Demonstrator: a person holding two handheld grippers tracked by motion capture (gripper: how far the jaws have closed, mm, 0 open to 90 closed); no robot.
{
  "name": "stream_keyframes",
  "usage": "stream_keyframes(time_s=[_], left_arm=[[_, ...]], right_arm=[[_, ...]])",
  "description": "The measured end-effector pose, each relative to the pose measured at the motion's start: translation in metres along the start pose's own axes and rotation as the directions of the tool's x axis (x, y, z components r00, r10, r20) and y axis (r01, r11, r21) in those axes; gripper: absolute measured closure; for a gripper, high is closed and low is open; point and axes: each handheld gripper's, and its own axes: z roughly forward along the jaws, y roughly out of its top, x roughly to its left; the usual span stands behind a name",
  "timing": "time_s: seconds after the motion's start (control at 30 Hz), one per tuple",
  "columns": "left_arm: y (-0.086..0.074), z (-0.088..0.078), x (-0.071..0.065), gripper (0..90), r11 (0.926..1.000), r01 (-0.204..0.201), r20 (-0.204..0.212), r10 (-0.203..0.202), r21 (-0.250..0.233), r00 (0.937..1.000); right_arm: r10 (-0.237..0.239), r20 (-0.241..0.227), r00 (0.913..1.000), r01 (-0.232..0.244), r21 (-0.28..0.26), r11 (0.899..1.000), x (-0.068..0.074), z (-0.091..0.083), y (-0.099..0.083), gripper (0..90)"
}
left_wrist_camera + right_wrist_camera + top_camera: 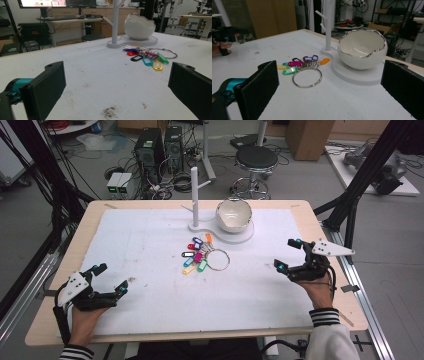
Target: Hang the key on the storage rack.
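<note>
A metal key ring [218, 259] with several coloured tags [196, 255] lies flat at the middle of the white table cover [150, 240]. Behind it stand a white peg stand [194, 195] and a white eggshell-shaped bowl [233, 215] on a shared base. My left gripper [111, 279] is open at the near left, empty, with the tags [147, 58] well ahead of it. My right gripper [286, 254] is open at the right, empty, facing the ring [307, 77] and bowl [362, 50]. The left gripper's jaws [117, 92] and the right gripper's jaws [329, 92] stand wide apart.
Dirt marks [110, 112] spot the cover near my left gripper. Beyond the table's far edge are a black stool [256, 157], computer towers [150, 147], floor cables and a cardboard box [310, 137]. The other hand's gripper [224, 35] shows far left in the right gripper view.
</note>
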Motion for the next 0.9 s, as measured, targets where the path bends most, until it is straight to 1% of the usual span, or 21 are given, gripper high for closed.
stream_keyframes(time_s=[0.03, 0.1, 0.13, 0.23, 0.33, 0.4, 0.43, 0.47, 0.53, 0.57, 0.63, 0.7, 0.77, 0.83, 0.9], left_arm=[[0.000, 0.000, 0.000, 1.8, 1.0000, 0.002, -0.001, -0.002, 0.001, 1.0000], [0.000, 0.000, 0.000, 1.8, 1.0000, 0.002, -0.004, -0.002, 0.000, 1.0000], [0.000, 0.000, 0.000, 1.8, 1.0000, 0.002, -0.004, -0.002, 0.001, 1.0000], [0.000, 0.000, 0.000, 1.8, 1.0000, -0.008, -0.004, 0.008, 0.003, 1.0000], [0.000, 0.000, 0.000, 1.8, 0.9999, -0.011, -0.002, 0.011, 0.003, 0.9999], [0.000, 0.000, 0.000, 1.8, 0.9999, -0.012, -0.003, 0.012, 0.003, 0.9999], [0.000, 0.000, -0.001, 1.8, 0.9999, -0.010, -0.002, 0.010, 0.002, 0.9999], [0.000, 0.000, -0.001, 1.8, 0.9999, -0.010, -0.002, 0.010, 0.004, 0.9999], [0.000, 0.000, 0.000, 1.8, 0.9999, -0.012, -0.002, 0.012, 0.002, 0.9999], [0.000, 0.000, 0.000, 1.8, 0.9999, -0.012, -0.002, 0.012, 0.002, 0.9999], [0.000, 0.000, 0.000, 1.8, 0.9999, -0.011, -0.001, 0.011, 0.004, 0.9999], [0.000, 0.000, 0.000, 1.8, 0.9999, -0.010, -0.002, 0.010, 0.004, 0.9999], [0.000, 0.000, 0.000, 1.8, 0.9999, -0.010, -0.002, 0.010, 0.003, 0.9999], [0.000, 0.000, 0.000, 1.8, 1.0000, -0.009, -0.002, 0.009, 0.003, 1.0000], [0.000, 0.000, 0.000, 1.8, 0.9999, -0.010, -0.002, 0.010, 0.003, 0.9999]], right_arm=[[0.001, -0.007, 1.0000, -0.001, 0.012, 1.000, 0.000, 0.002, 0.006, 1.1], [-0.014, -0.025, 0.9996, 0.015, 0.036, 0.999, -0.002, 0.010, 0.019, 1.0], [-0.027, -0.031, 0.9992, 0.028, 0.051, 0.998, -0.003, 0.014, 0.026, 1.0], [-0.047, -0.056, 0.9974, 0.052, 0.100, 0.994, -0.005, 0.028, 0.041, 1.0], [-0.057, -0.085, 0.9947, 0.068, 0.130, 0.989, -0.007, 0.043, 0.054, 1.0], [-0.063, -0.109, 0.9920, 0.081, 0.163, 0.983, -0.007, 0.052, 0.061, 1.1], [-0.063, -0.109, 0.9920, 0.081, 0.163, 0.983, -0.007, 0.052, 0.061, 1.1], [-0.083, -0.130, 0.9881, 0.107, 0.191, 0.976, -0.005, 0.061, 0.067, 1.1], [-0.098, -0.150, 0.9839, 0.129, 0.217, 0.968, -0.003, 0.069, 0.072, 1.0], [-0.115, -0.166, 0.9795, 0.152, 0.234, 0.960, -0.002, 0.074, 0.074, 1.1], [-0.126, -0.186, 0.9744, 0.173, 0.266, 0.948, 0.001, 0.083, 0.078, 1.1], [-0.147, -0.207, 0.9673, 0.205, 0.292, 0.934, 0.003, 0.092, 0.081, 1.1], [-0.150, -0.225, 0.9628, 0.218, 0.319, 0.923, 0.006, 0.100, 0.082, 1.1], [-0.160, -0.231, 0.9598, 0.234, 0.342, 0.910, 0.008, 0.107, 0.083, 1.1], [-0.160, -0.244, 0.9565, 0.241, 0.354, 0.904, 0.010, 0.114, 0.083, 1.1]])
